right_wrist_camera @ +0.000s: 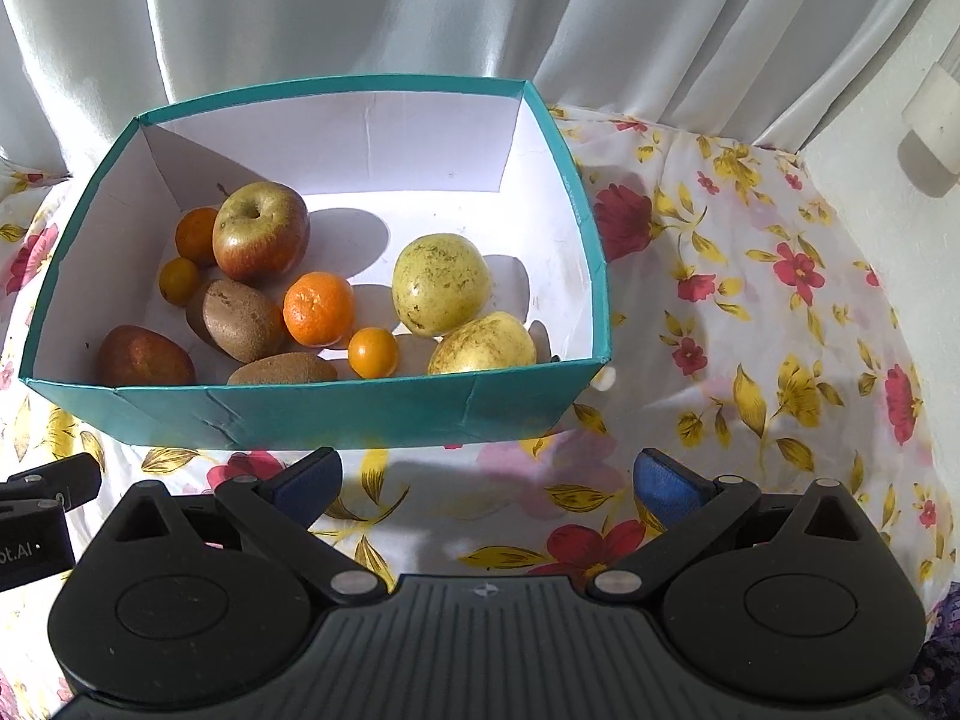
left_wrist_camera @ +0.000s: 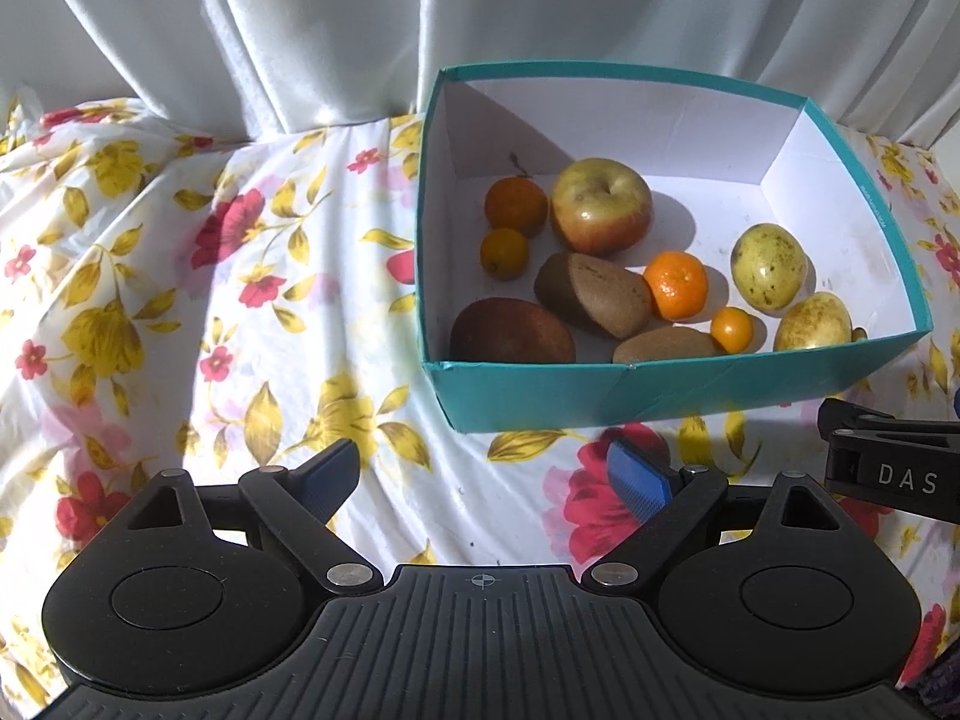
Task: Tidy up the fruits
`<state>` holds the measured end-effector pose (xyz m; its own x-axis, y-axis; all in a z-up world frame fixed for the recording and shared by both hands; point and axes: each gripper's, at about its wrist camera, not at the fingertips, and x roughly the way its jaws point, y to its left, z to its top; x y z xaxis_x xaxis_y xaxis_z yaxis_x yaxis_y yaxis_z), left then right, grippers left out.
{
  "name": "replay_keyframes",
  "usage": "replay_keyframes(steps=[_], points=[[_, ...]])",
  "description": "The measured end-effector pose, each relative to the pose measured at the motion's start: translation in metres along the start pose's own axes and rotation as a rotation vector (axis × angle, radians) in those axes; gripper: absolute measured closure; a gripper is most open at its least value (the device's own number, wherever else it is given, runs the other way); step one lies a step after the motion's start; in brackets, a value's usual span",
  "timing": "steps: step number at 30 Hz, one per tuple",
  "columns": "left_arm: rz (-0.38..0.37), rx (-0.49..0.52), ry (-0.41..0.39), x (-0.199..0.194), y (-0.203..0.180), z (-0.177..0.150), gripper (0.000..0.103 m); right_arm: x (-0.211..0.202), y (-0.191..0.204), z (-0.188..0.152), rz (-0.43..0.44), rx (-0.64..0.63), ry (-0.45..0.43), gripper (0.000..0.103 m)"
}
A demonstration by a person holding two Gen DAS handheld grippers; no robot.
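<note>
Only from the right wrist, white wall fixture (right_wrist_camera: 930, 120) shows.

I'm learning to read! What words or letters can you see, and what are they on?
"DAS" on the right gripper, seen from the left wrist.
"ot.AI", start cut off, on the left gripper, seen from the right wrist.
Small print on the box rim: too small to read.

Inside the teal cardboard box (right_wrist_camera: 360, 414) lie a red-green apple (right_wrist_camera: 261, 231), orange mandarins (right_wrist_camera: 318, 307), brown kiwis (right_wrist_camera: 240, 321) and yellow speckled fruits (right_wrist_camera: 441, 282).
</note>
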<state>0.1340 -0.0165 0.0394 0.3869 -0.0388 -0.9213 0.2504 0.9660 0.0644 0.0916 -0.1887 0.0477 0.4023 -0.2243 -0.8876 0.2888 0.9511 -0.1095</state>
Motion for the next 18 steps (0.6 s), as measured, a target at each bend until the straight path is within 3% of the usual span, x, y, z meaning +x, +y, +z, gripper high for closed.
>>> replay_keyframes(steps=[18], points=[[0.010,0.018,0.018,0.0089,-0.0019,0.0004,0.010,0.0045,0.0064,-0.0008,0.014,-0.019,0.012,0.000]])
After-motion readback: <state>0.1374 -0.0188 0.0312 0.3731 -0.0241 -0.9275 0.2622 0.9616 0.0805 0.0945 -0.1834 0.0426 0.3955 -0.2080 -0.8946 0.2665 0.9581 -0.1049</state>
